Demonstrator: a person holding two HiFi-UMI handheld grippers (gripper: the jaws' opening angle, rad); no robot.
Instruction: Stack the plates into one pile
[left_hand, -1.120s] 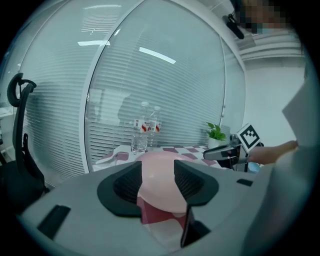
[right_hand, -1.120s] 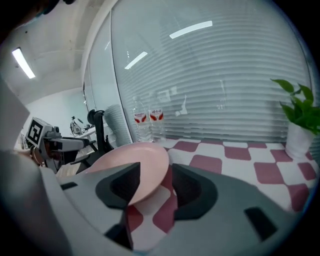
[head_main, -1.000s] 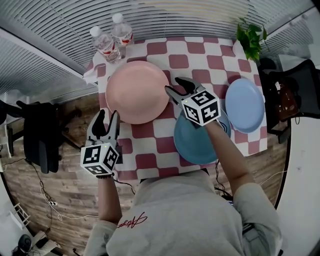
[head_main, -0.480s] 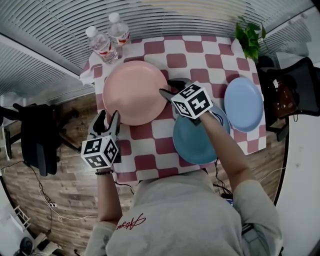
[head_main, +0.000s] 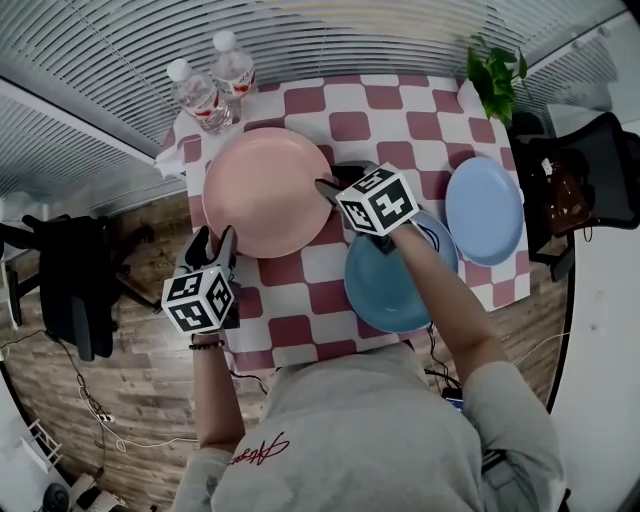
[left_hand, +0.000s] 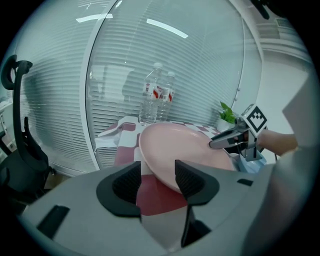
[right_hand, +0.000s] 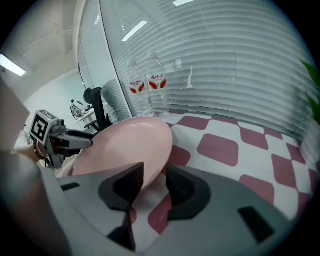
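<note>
A large pink plate (head_main: 262, 188) lies at the back left of the checkered table. In front of it to the right is a teal plate (head_main: 392, 280), and a light blue plate (head_main: 485, 208) sits at the right edge. My right gripper (head_main: 335, 180) is at the pink plate's right rim. That rim (right_hand: 159, 150) lies between its jaws, which have just been closing, and a gap still shows on one side. My left gripper (head_main: 212, 240) stands open at the near left rim of the pink plate (left_hand: 180, 145), with the edge in front of its jaws.
Two water bottles (head_main: 210, 82) stand at the back left corner and a potted plant (head_main: 495, 72) at the back right. The red-and-white cloth (head_main: 290, 325) ends close to my body. Black chairs stand on the floor at the left (head_main: 80, 290) and right (head_main: 590, 180).
My right gripper has slid left and down onto the pink plate's right rim and its jaws have narrowed. My left gripper has sunk a little toward the plate's near left edge.
</note>
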